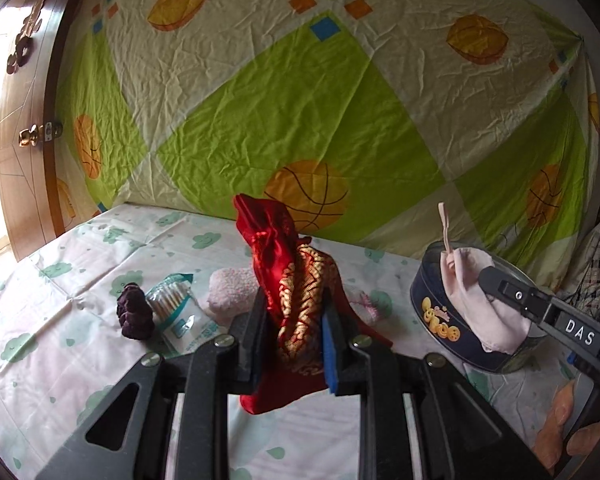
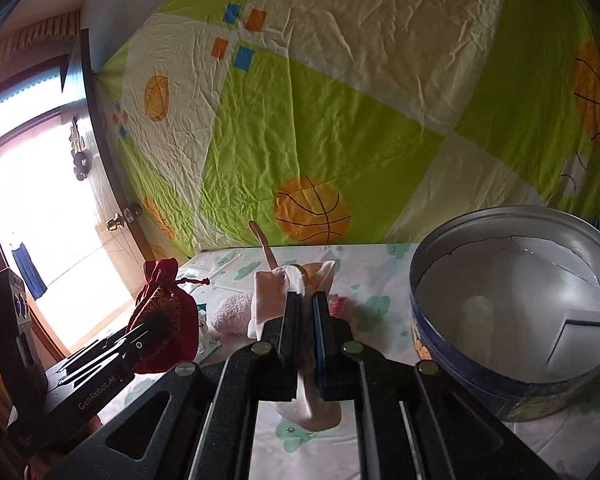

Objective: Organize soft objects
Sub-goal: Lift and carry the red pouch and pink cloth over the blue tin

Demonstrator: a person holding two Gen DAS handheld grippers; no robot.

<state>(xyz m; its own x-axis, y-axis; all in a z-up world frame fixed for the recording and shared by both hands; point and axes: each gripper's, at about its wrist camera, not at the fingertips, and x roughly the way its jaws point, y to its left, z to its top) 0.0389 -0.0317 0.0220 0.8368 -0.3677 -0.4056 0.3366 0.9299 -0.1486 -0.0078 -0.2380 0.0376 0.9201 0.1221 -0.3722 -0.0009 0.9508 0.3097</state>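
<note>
My left gripper (image 1: 294, 320) is shut on a red pouch with gold brocade (image 1: 300, 292), which stands up between the pads and hangs below them. In the right wrist view the same red pouch (image 2: 164, 312) is at the left, with the left gripper (image 2: 148, 336) clamped on it. My right gripper (image 2: 304, 312) is shut on a pale pink drawstring pouch (image 2: 296, 280), its cord sticking upward. From the left wrist view the pink pouch (image 1: 472, 296) and right gripper (image 1: 488, 280) hover over the near rim of a round blue tin (image 1: 432, 312). The tin (image 2: 452, 356) is open and white inside.
On the cloud-print bed sheet (image 1: 80, 280) lie a dark purple scrunchie (image 1: 134, 312), a packet of cotton swabs (image 1: 180, 308), a fluffy pink sock (image 1: 230, 292) and another pink item (image 1: 366, 306). A green and cream basketball-print cloth (image 1: 300, 100) hangs behind. A wooden door (image 1: 24, 120) stands left.
</note>
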